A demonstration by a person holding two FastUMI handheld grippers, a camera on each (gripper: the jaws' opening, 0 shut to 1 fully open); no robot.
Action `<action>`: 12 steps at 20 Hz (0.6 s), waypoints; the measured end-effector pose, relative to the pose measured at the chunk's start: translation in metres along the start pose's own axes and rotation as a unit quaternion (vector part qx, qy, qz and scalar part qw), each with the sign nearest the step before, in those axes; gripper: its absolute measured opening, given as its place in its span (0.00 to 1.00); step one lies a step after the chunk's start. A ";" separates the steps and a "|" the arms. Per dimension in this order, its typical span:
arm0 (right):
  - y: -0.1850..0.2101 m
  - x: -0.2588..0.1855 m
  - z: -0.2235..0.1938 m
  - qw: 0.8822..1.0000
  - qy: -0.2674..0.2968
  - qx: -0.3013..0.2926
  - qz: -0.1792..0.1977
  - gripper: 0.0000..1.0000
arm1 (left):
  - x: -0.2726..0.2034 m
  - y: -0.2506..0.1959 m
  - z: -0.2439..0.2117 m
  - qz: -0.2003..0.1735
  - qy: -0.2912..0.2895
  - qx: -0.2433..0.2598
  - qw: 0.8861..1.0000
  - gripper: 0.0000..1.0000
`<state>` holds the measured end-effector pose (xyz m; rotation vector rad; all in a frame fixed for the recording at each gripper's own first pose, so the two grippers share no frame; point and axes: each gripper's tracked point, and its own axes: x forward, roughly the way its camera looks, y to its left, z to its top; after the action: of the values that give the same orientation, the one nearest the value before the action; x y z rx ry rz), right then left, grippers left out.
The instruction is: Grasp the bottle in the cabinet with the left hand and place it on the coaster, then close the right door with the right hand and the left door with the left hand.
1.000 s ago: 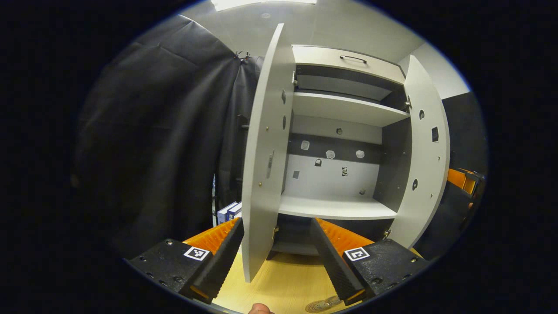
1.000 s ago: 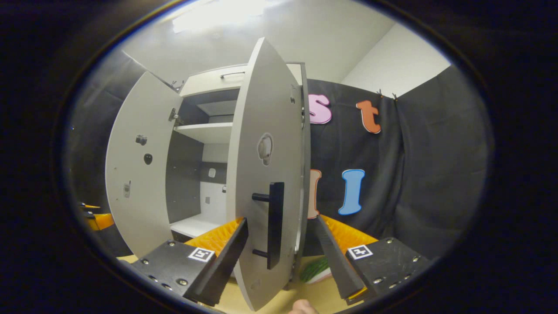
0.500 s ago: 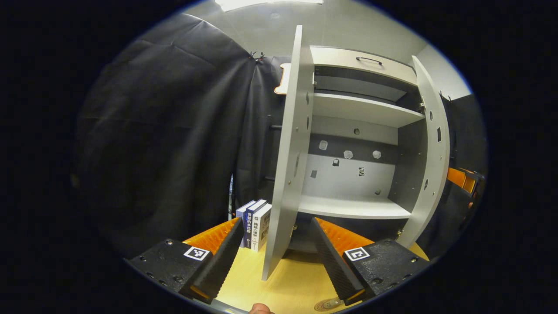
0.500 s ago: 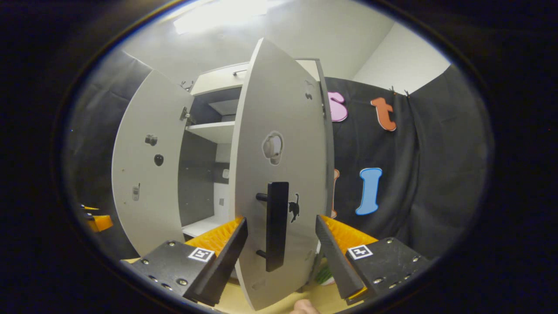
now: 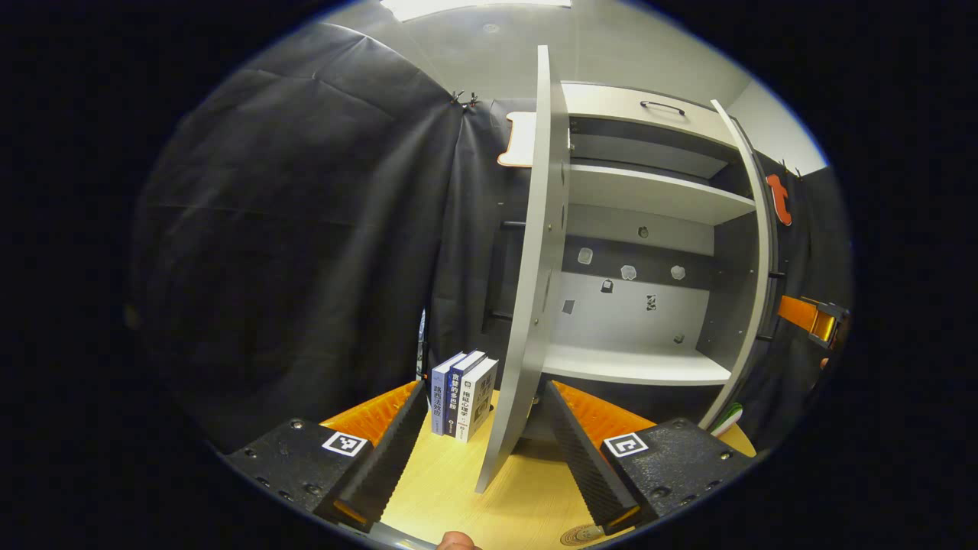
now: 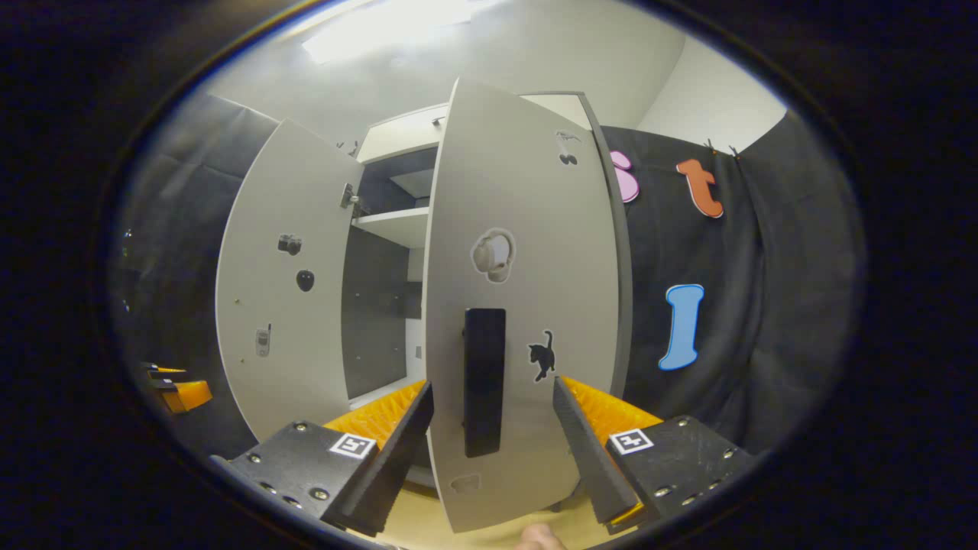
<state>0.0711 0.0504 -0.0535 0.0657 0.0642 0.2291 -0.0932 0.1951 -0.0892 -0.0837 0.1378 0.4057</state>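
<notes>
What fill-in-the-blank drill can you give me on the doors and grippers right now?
1. The right door carries a black ____ that stands between the right gripper's fingers.
2. Both grippers, including the left gripper, are ____.
3. Beside the left door, three ____ stand upright on the table.
4. The left door is still ____.

Missing words: handle; open; books; open
</notes>
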 end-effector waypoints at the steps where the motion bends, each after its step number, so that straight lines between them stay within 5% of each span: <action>1: 0.001 0.000 0.000 1.000 0.001 0.001 0.002 0.93 | 0.000 0.002 0.000 0.002 0.001 -0.001 1.000 0.96; 12: 0.013 0.000 -0.002 1.000 0.006 0.000 0.007 0.92 | 0.009 0.016 -0.005 0.010 0.008 -0.015 1.000 0.93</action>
<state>0.0679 0.0626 -0.0543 0.0643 0.0758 0.2429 -0.0924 0.2127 -0.0964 -0.1143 0.1480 0.4273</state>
